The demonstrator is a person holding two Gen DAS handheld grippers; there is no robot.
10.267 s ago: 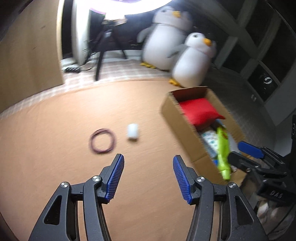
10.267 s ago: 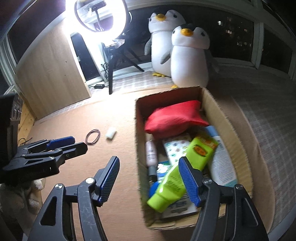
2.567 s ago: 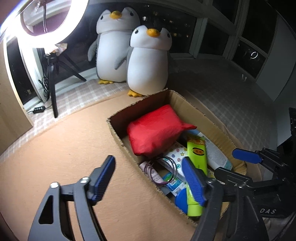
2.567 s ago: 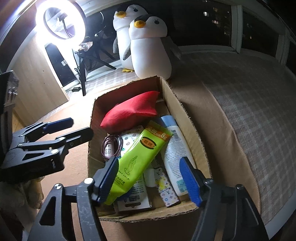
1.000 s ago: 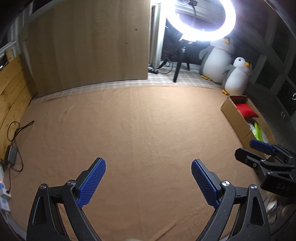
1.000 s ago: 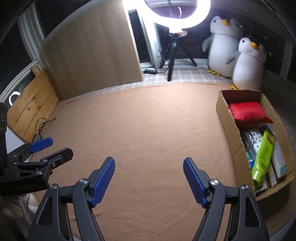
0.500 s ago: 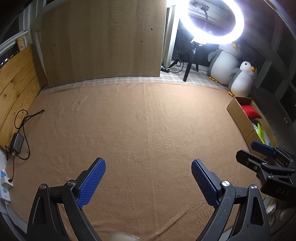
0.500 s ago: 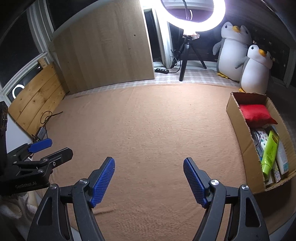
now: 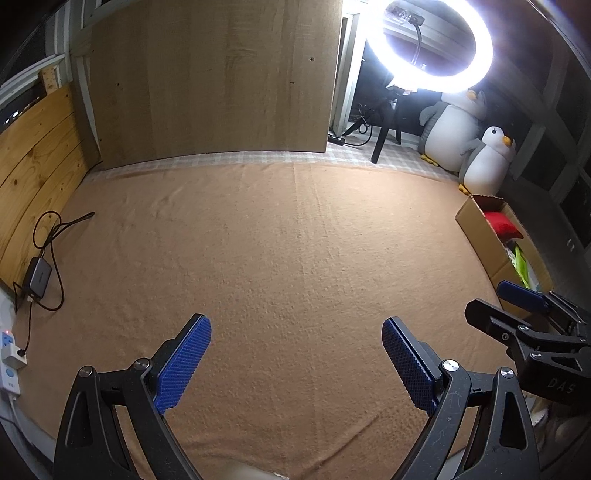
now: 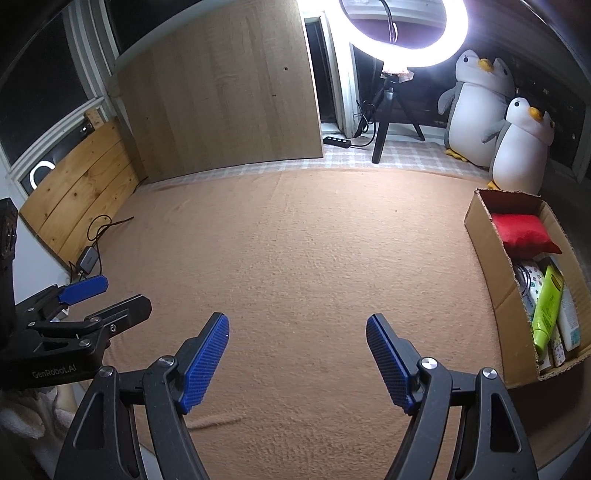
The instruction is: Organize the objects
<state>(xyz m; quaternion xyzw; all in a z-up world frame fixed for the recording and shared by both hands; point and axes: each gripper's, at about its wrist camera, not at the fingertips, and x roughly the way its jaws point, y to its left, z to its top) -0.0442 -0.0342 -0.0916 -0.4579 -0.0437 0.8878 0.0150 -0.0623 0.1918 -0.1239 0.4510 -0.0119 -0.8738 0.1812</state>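
Pulled back from the cardboard box since the close views of a few seconds ago, when both grippers hung right over its contents; now well clear of it, above bare tan carpet. Left gripper spread wide, nothing between the blue pads. Right gripper likewise spread and empty. Box at the carpet's right edge, long axis running from the near corner away toward the two plush penguins, open top up. Inside: red cushion at the far end; green tube lying lengthwise along the box, cap toward the near end; a white bottle just beside it, also lengthwise. Ring light glaring behind, on a tripod.
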